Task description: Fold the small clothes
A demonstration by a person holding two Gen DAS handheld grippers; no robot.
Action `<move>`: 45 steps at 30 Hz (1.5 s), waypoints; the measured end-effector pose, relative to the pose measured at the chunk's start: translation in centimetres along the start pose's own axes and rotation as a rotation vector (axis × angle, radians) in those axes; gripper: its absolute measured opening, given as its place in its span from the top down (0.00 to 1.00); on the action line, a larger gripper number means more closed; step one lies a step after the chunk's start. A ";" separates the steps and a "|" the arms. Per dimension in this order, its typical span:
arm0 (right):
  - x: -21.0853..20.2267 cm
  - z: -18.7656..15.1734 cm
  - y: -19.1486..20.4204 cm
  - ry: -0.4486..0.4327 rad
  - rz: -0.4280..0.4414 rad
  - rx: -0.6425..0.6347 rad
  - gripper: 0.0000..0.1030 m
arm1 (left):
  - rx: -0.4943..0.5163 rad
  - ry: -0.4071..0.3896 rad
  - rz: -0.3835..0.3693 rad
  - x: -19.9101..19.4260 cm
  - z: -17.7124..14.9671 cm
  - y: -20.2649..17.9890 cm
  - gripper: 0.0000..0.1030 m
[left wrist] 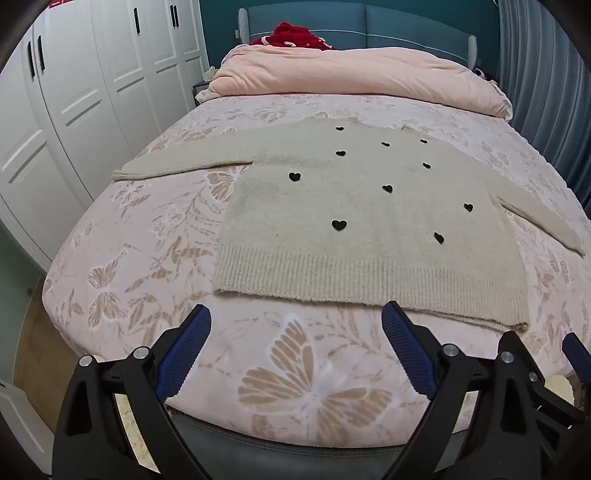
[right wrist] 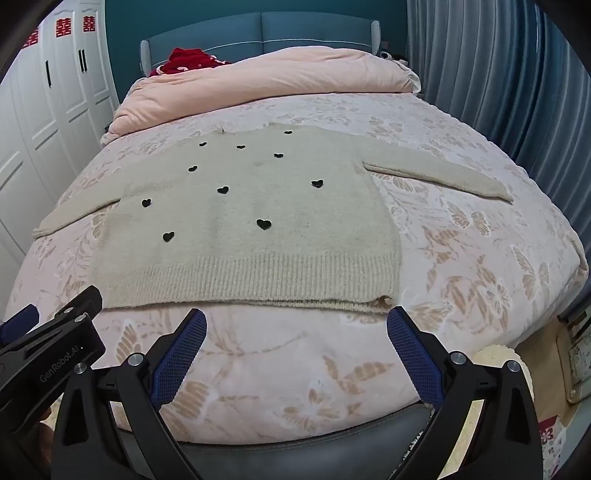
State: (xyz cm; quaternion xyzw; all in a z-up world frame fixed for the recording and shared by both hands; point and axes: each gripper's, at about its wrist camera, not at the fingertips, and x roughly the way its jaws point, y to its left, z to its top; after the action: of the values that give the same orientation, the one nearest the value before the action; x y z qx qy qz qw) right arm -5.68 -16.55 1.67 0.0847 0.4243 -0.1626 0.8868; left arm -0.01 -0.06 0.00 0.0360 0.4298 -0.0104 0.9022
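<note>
A beige knit sweater [left wrist: 362, 218] with small black hearts lies flat on the bed, sleeves spread out to both sides, ribbed hem toward me. It also shows in the right wrist view [right wrist: 255, 221]. My left gripper [left wrist: 297, 314] is open and empty, hovering just short of the hem's middle. My right gripper [right wrist: 295, 319] is open and empty, just short of the hem near its right corner. The left gripper's body also shows at the left edge of the right wrist view [right wrist: 48, 339].
The bed has a pink butterfly-print cover [left wrist: 295, 380]. A folded pink duvet [left wrist: 354, 74] and a red item [left wrist: 295, 35] lie at the headboard. White wardrobes [left wrist: 74, 92] stand left, blue curtains [right wrist: 498, 74] right. The bed's foot edge is just below the grippers.
</note>
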 end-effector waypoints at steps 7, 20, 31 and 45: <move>-0.1 -0.1 -0.1 -0.004 0.007 0.004 0.06 | 0.001 -0.006 0.012 -0.1 -0.1 0.0 0.11; -0.5 0.0 -0.2 -0.007 0.002 0.006 0.06 | 0.006 -0.010 0.006 -0.3 0.0 0.1 0.12; -0.9 -0.3 -0.1 -0.009 -0.008 0.013 0.06 | 0.013 -0.014 0.011 -0.4 0.2 0.1 0.12; -0.8 -0.2 -0.2 -0.010 -0.008 0.011 0.06 | 0.012 -0.014 0.012 -0.4 0.2 0.1 0.12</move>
State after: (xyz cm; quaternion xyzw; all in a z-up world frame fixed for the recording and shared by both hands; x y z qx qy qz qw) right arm -6.39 -16.51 2.13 0.0872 0.4194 -0.1687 0.8877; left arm -0.14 -0.01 0.47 0.0442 0.4230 -0.0077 0.9050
